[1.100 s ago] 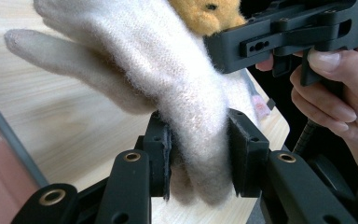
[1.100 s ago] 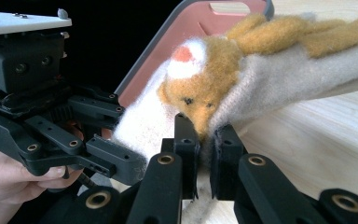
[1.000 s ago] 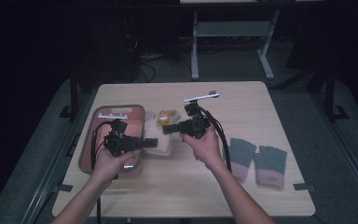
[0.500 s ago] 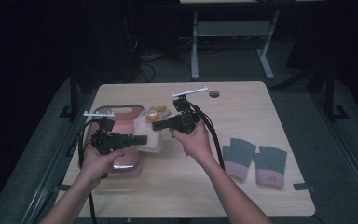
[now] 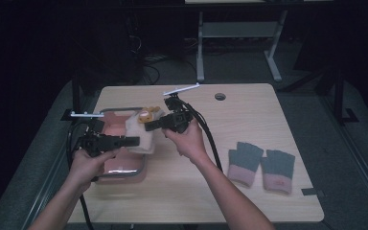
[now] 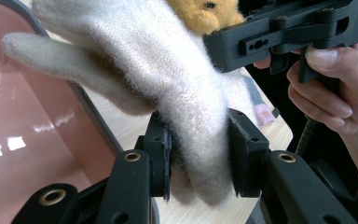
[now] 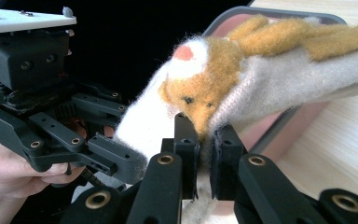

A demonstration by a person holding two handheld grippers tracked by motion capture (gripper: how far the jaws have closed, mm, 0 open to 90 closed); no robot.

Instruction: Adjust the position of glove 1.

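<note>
A cream woolly glove with an orange animal face hangs in the air between both grippers, over the right edge of a pink tray. My left gripper is shut on the glove's lower end; in the left gripper view its pads squeeze the cream wool. My right gripper is shut on the glove beside the face; in the right gripper view its jaws pinch the fabric just under the orange face. The two grippers face each other closely.
A pair of grey gloves with pink cuffs lies flat on the wooden table's right side. A round cable hole sits near the far edge. The tray's grey rim runs just below the held glove. Cables trail from both grippers.
Both hands have carried the cream glove leftward and slightly up, from the table's middle to above the tray's right edge. Both grips have held.
</note>
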